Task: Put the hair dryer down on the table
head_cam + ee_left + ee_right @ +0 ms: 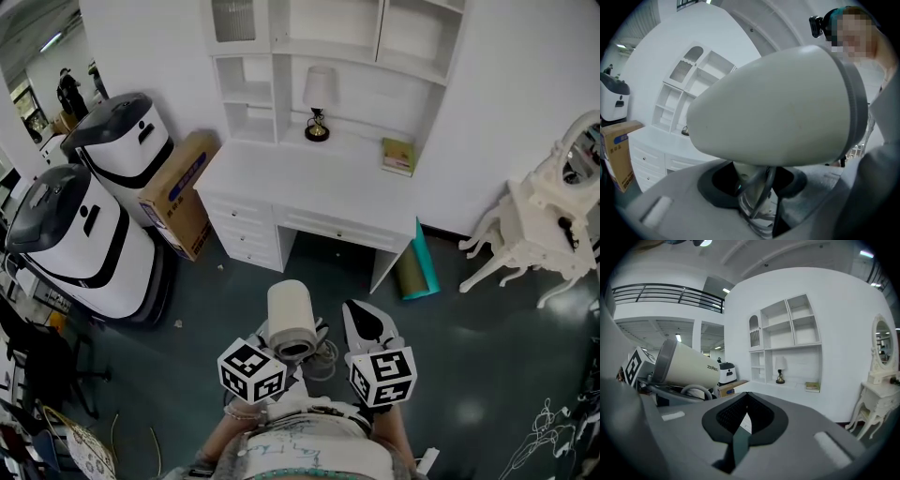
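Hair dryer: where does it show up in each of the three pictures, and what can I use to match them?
Head view: the hair dryer is at bottom centre, just above the left marker cube.
Left gripper view: the hair dryer fills the middle of the picture.
Right gripper view: the hair dryer is at the left, about mid-height.
Shared landmark: the white shelf unit above the desk.

The hair dryer [291,314] is cream with a grey band. The left gripper [296,354] and the right gripper [364,314] are grey, with black and white squares on their cubes. The far desk [281,178] is white. The box [178,202] on the left is brown and blue. The floor [469,356] is dark grey.
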{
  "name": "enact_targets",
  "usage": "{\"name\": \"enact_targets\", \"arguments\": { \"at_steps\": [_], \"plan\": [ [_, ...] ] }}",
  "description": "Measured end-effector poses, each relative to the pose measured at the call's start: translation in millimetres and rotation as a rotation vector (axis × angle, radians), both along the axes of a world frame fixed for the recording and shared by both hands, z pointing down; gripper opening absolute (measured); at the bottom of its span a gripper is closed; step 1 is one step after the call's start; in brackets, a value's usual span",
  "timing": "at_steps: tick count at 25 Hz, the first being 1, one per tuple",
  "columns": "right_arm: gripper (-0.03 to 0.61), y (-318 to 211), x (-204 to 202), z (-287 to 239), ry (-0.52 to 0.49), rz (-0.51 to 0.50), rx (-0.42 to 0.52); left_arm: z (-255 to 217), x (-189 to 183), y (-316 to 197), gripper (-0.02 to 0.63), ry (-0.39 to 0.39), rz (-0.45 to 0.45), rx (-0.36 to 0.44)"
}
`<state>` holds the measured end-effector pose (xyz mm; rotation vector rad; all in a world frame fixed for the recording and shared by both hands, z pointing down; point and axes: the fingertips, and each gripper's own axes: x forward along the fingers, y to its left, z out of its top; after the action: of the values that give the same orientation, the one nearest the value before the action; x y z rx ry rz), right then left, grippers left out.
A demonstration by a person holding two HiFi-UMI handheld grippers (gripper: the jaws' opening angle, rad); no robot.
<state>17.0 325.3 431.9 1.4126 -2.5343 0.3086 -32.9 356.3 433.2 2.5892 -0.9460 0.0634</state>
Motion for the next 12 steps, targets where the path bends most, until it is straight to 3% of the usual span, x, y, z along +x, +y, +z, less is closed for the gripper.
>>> {"name": "enact_targets", "arguments": {
  "at_steps": [12],
  "plan": [
    [0.028, -57.0, -16.0, 7.2, 0.000, 0.045, -0.013, 4.9, -16.6, -59.1, 0.173, -0.012, 0.064, -0.005]
  ]
}}
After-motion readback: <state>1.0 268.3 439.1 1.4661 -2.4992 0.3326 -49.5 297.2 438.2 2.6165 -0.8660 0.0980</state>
